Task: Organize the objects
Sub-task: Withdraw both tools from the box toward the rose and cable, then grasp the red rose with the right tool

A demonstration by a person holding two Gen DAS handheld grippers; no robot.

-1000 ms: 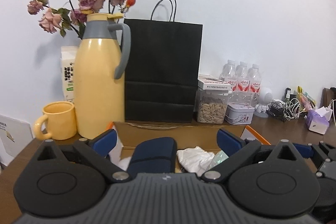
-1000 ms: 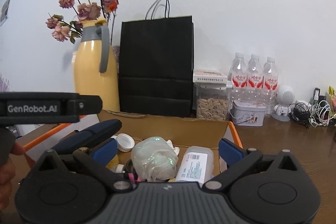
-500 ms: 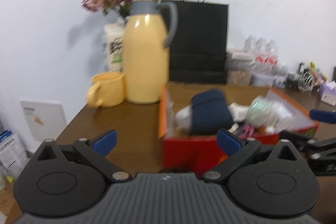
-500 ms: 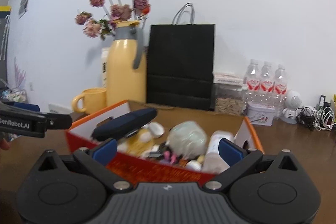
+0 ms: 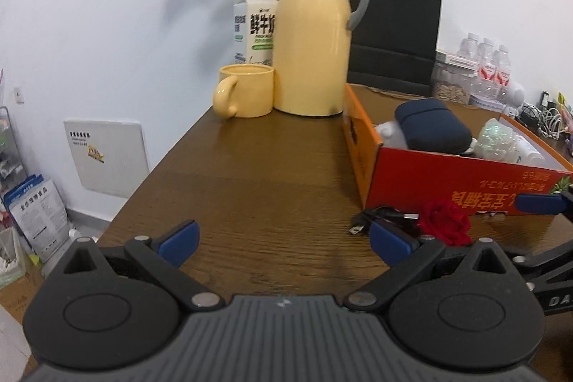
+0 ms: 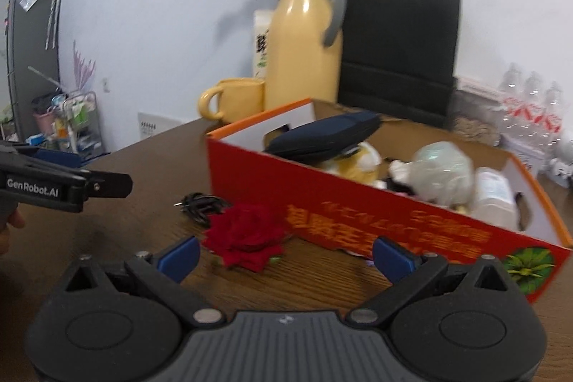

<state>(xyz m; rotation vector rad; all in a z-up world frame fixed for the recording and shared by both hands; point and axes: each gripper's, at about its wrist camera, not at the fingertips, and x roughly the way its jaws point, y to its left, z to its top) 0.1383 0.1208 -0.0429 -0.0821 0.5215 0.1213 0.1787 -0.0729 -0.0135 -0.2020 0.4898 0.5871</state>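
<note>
fingers on your left gripper [image 5: 283,240] are spread wide with nothing between them, over bare brown table [image 5: 250,174] left of the orange box [image 5: 458,179]. just near of that box's front wall lie a black cable [image 6: 200,204] and, touching it on the right, a red rose [image 6: 247,237]. your right gripper [image 6: 284,255] is also spread wide and holds nothing, the rose just beyond its left fingertip, while the box holds a navy case [image 6: 322,135] and other clutter.

Even, bright indoor light with glare on the yellow jug [image 5: 311,34]; fisheye bending toward 3 and 9 o'clock; right wrist view motion-blurred throughout.
</note>
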